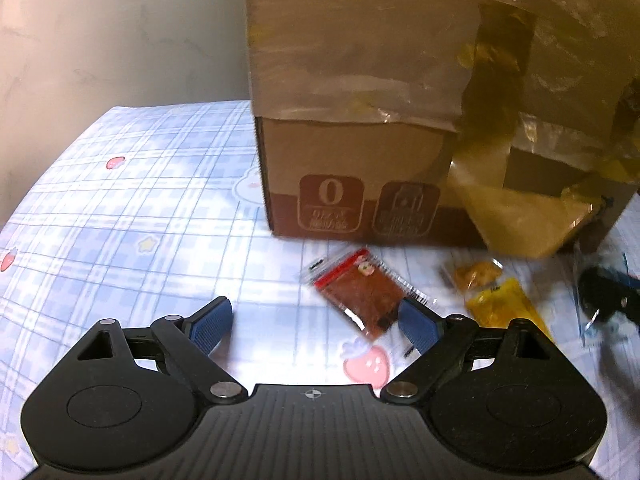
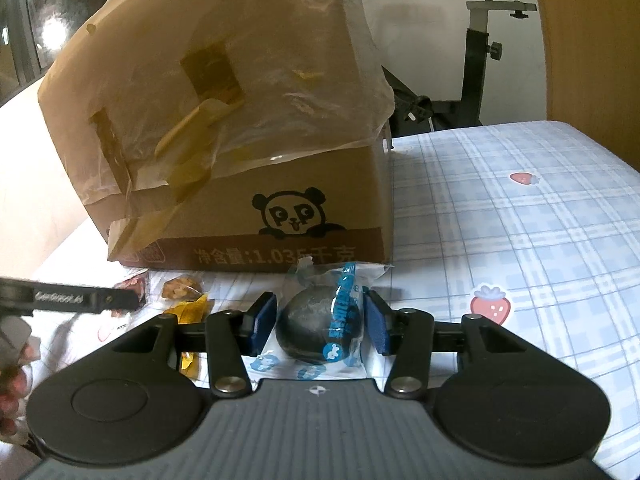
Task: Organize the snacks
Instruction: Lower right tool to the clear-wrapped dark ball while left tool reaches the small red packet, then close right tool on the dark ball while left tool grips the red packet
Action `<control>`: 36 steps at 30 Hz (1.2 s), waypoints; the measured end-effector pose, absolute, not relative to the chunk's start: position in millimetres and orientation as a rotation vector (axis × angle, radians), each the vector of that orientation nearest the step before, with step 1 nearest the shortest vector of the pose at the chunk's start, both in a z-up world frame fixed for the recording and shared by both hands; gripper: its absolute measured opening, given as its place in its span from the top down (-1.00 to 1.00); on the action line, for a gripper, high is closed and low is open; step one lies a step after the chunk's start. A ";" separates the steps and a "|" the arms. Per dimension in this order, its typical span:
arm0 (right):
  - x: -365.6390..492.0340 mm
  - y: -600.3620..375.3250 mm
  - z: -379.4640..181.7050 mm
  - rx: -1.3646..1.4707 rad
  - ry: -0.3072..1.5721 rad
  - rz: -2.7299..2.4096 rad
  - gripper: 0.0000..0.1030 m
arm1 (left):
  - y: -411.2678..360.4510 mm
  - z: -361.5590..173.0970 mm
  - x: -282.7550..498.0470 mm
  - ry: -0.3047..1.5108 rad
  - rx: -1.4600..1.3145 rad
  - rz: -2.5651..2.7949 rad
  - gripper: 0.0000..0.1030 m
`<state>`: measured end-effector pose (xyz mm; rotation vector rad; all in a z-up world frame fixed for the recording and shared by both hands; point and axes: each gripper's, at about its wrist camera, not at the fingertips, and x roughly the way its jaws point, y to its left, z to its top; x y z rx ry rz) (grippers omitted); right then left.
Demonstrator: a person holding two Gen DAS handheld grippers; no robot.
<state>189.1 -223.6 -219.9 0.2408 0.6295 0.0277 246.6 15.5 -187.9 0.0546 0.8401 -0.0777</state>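
two grippers are at work on a bed sheet point(image 2: 520, 240) with blue checks and little strawberries. the right gripper point(image 2: 320, 322) has its blue pads on both sides of a dark round snack in a clear wrapper point(image 2: 320, 320) with blue print. the pads look like they touch the wrapper, so i think it is grasping the ball snack, which sits just in front of the big cardboard box point(image 2: 280, 160).

the left gripper point(image 1: 316, 324) has its fingers spread wide, with nothing between them. it hangs over a red snack packet point(image 1: 356, 292), and its right pad is just over the packet's edge. beside that lie a small packet with a golden bite point(image 1: 474, 274) and a yellow packet point(image 1: 500, 304), all near the foot of the box.

i think the step now is picking up snacks to put them in order. next, the left gripper must come down around the red packet and squeeze. the packet is flat, so it may slip.

the box shows a panda face and the writing "净含量:1.035千克". another side has a big "0" in a brown square. the small words under it are too blurry to read.
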 end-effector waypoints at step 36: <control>187.9 -231.6 -219.7 0.306 0.619 0.046 0.02 | 19.4 -185.3 227.3 0.822 0.063 -0.049 -0.91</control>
